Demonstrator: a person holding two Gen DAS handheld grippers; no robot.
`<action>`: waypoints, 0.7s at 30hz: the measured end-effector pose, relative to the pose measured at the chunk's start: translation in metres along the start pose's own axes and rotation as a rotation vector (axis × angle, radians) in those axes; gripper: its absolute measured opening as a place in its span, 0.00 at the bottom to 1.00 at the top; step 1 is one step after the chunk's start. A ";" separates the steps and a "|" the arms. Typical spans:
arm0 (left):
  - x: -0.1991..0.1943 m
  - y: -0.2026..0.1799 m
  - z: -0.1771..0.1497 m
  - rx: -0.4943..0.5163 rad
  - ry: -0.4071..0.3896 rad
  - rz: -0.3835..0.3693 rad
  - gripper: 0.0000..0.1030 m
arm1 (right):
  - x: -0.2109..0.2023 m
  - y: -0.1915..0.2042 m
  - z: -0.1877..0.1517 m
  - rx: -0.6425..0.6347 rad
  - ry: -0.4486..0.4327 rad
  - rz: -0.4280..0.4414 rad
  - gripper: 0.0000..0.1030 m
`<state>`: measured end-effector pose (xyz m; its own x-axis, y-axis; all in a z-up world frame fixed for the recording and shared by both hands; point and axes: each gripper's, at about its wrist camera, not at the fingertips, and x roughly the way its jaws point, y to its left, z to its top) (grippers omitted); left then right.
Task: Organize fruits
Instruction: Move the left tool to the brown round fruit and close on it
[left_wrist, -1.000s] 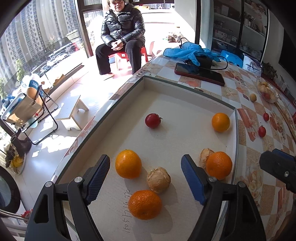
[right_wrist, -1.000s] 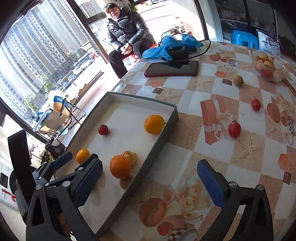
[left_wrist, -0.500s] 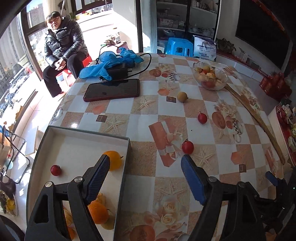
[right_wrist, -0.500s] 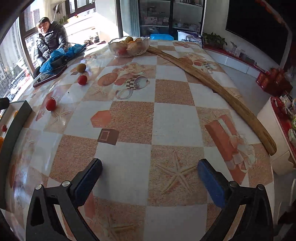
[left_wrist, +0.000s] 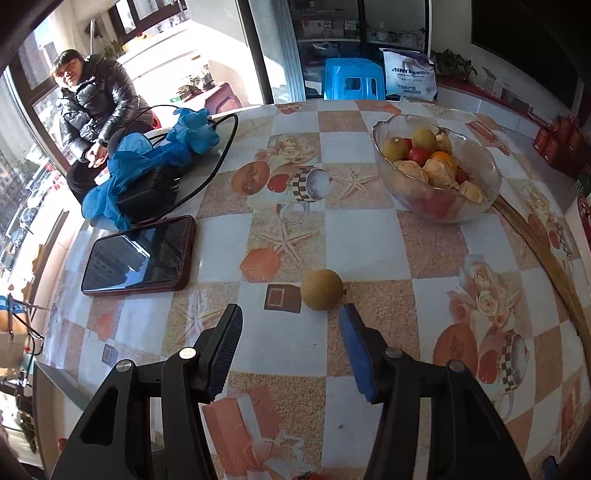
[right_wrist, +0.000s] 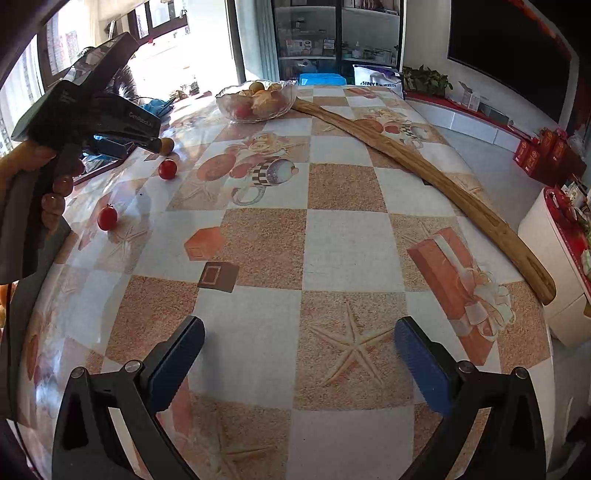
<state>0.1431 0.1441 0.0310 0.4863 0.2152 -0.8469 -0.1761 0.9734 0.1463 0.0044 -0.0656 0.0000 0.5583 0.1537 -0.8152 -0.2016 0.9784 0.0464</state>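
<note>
Landmark: yellow-brown fruit (left_wrist: 321, 289) on the patterned table (left_wrist: 362, 240). Far left of it, seated person in black jacket (left_wrist: 92, 107); nearer, blue cloth (left_wrist: 147, 162) over a charger, then dark phone (left_wrist: 138, 256) lying flat. Just below the fruit, left gripper (left_wrist: 290, 317), jaws closing, fruit at the tips but not pinched, right pad (left_wrist: 354, 347) just beside it. Up and right of it, glass bowl (left_wrist: 436, 173) full of fruit. Further right, right gripper (right_wrist: 299, 332), spread wide over bare tablecloth; two red tomatoes (right_wrist: 167, 169) near the fruit.
</note>
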 end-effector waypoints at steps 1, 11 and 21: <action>0.004 -0.001 0.004 -0.003 -0.009 0.007 0.57 | 0.000 -0.001 0.000 0.003 -0.002 0.005 1.00; 0.020 -0.003 -0.003 0.007 -0.014 0.022 0.26 | -0.001 -0.003 0.001 0.019 -0.013 0.035 1.00; -0.044 0.004 -0.110 0.037 -0.066 -0.077 0.26 | -0.001 -0.002 0.001 0.017 -0.012 0.032 1.00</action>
<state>0.0266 0.1297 0.0122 0.5524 0.1432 -0.8212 -0.1051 0.9892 0.1018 0.0055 -0.0678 0.0015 0.5613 0.1861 -0.8064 -0.2053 0.9752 0.0822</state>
